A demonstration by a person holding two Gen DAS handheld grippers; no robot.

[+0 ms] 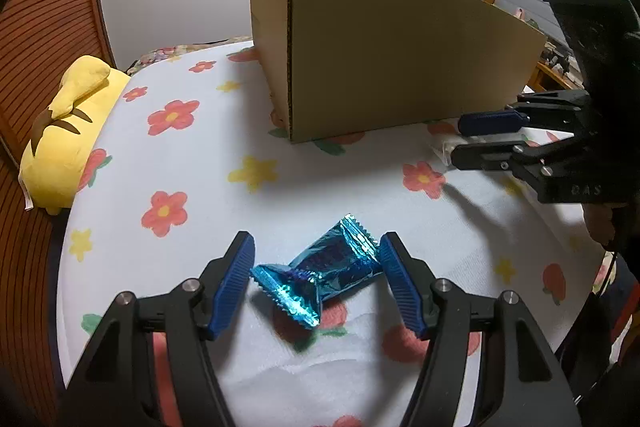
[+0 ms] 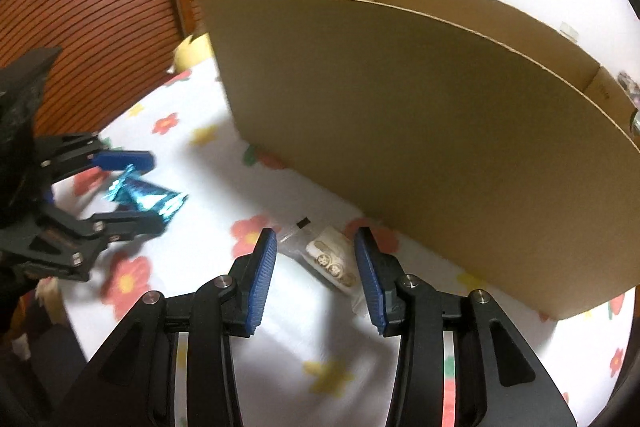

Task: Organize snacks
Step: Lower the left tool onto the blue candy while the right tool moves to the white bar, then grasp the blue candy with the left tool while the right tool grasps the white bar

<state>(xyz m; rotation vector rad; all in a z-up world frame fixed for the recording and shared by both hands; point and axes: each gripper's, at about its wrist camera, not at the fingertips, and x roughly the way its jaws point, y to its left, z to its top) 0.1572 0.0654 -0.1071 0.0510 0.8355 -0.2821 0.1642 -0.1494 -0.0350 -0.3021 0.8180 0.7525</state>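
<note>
Surface: a white cloth with red and yellow flowers point(image 1: 168, 163) covers the surface that carries everything; what lies under it cannot be told.

Cardboard box: an open brown cardboard box point(image 1: 384, 67) stands upright on the cloth, toward the back. Its contents are hidden by the near wall in both views.

Blue snack: a shiny blue foil snack packet point(image 1: 320, 273) lies on the cloth, in front of the box and well apart from it. It sits between the fingers of the left tool, with one crimped end near the left pad and the other beside the right pad.

Left tool: the left tool point(image 1: 316, 267) has its jaws spread around the blue packet. The right wrist view shows the same arrangement but blurred, so whether either pad touches the packet cannot be told.

Clear snack: a clear-wrapped pale biscuit packet point(image 2: 330, 259) lies on the cloth just in front of the box's near wall, close to its base.

Right tool: the right tool point(image 2: 316, 259) has its jaws apart, straddling the biscuit packet, with a gap on the left side and the wrapper close to the right pad. No grip on it is visible.

Other item: a yellow plush toy point(image 1: 68, 131) rests at the cloth's left edge, against a slatted wooden panel point(image 1: 44, 27).
</note>
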